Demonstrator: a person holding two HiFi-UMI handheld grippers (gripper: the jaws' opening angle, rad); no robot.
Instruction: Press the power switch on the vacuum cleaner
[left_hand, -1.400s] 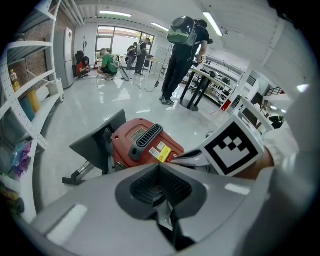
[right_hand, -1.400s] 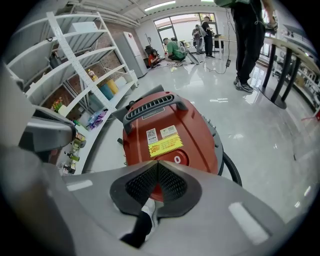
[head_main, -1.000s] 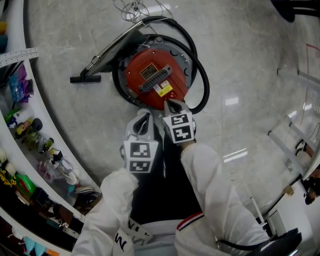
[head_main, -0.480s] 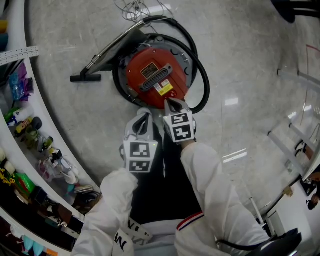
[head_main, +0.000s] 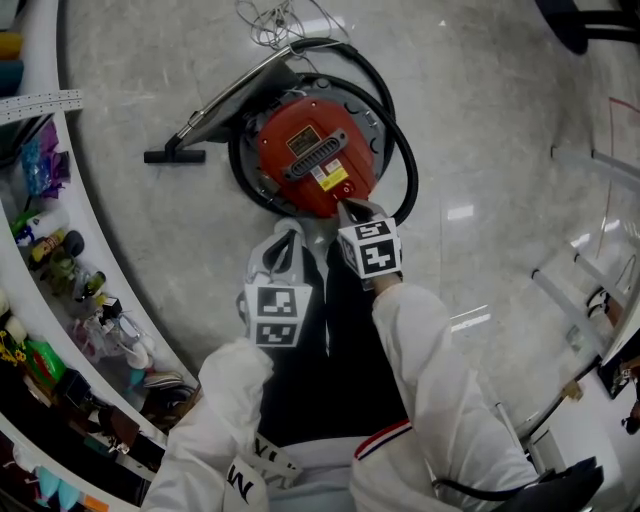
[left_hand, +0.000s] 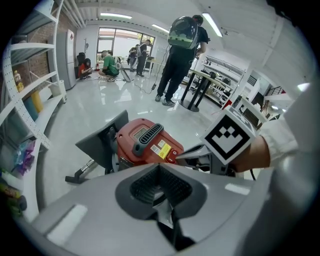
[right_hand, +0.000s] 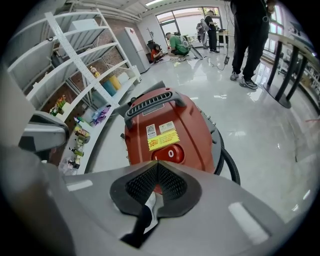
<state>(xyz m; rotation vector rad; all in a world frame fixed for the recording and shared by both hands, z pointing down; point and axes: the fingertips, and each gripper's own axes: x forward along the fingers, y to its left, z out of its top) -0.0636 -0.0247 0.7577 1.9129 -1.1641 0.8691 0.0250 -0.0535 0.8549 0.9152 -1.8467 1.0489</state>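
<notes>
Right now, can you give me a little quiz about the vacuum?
1. True or false: the vacuum is blue.
2. What does the right gripper point at? A) a cup B) the switch C) a shoe
3. Fill in: the black hose curls ____ the vacuum.

Key: 1 false, it is red. 2 B. 3 around.
</notes>
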